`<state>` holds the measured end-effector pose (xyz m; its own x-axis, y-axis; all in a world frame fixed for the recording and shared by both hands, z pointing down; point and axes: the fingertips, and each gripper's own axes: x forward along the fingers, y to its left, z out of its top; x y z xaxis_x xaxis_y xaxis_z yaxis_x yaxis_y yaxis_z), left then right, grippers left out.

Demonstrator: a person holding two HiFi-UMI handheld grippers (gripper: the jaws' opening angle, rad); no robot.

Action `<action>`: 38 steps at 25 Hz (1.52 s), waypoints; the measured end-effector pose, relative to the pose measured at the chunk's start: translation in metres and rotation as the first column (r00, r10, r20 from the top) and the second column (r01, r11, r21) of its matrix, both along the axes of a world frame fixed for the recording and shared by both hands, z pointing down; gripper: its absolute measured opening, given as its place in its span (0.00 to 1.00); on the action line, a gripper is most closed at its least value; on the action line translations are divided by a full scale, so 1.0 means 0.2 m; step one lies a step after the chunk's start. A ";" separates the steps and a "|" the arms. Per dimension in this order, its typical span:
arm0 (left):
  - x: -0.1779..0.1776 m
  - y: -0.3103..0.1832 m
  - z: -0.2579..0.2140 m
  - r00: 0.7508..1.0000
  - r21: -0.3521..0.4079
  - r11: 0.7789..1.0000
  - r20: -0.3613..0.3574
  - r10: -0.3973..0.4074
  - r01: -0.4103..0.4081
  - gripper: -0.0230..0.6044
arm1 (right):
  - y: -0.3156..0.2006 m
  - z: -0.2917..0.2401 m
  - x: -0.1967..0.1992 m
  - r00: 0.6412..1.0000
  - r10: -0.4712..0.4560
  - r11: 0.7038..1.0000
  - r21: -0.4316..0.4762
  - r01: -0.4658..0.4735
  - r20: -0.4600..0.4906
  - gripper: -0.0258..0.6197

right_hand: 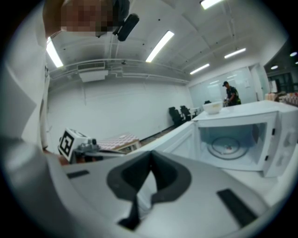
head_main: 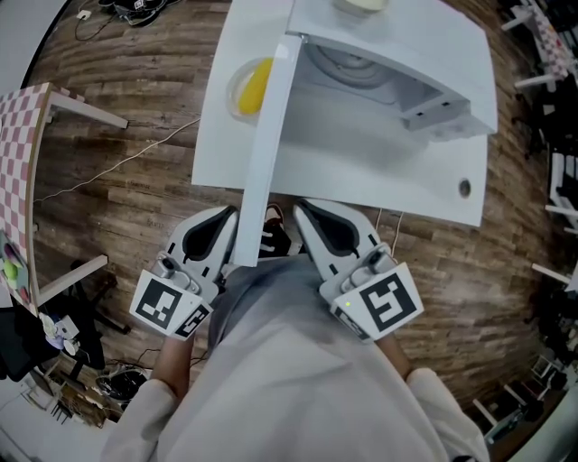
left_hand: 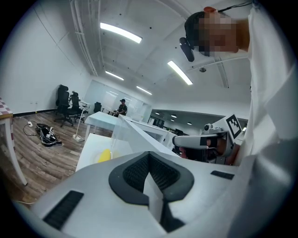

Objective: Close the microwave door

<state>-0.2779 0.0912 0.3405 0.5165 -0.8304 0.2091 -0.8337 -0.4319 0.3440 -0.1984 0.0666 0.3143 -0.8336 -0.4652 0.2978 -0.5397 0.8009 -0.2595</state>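
Note:
The white microwave (head_main: 424, 54) stands on a white table (head_main: 361, 171), its cavity and glass turntable (head_main: 357, 68) exposed. Its door (head_main: 269, 135) is swung wide open toward me, seen edge-on as a long white strip. The door's free end reaches down beside the tip of my left gripper (head_main: 231, 218), which is shut and empty. My right gripper (head_main: 300, 209) is shut too, just right of the door's end, below the table's front edge. The right gripper view shows the open microwave (right_hand: 242, 139) and door (right_hand: 181, 139) ahead of my right gripper (right_hand: 150, 158). My left gripper (left_hand: 150, 157) faces along the door (left_hand: 139, 137).
A yellow object (head_main: 253, 84) lies in a clear dish on the table left of the door. A bowl (head_main: 366, 4) sits on the microwave. A checkered table (head_main: 23, 180) stands at left, with cables on the wood floor. Office chairs (head_main: 555, 90) crowd the right edge.

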 end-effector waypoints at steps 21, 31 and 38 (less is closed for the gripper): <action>0.15 0.03 0.01 0.997 -0.020 0.997 -0.016 0.075 -0.075 0.06 | 0.02 0.01 0.10 0.999 0.046 0.999 -0.022 -0.046 0.008 0.07; 0.25 0.04 0.01 0.992 -0.022 0.992 -0.022 0.123 -0.124 0.06 | 0.04 0.01 0.18 0.997 0.080 0.997 -0.022 -0.080 0.009 0.07; 0.31 0.02 0.01 0.986 -0.019 0.986 -0.031 0.163 -0.163 0.06 | 0.03 0.02 0.23 0.995 0.101 0.994 -0.028 -0.101 0.000 0.07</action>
<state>-0.2162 0.0956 0.3418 0.6506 -0.7300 0.2092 -0.7424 -0.5534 0.3777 -0.1520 0.0731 0.3190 -0.7830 -0.5389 0.3107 -0.6173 0.7347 -0.2814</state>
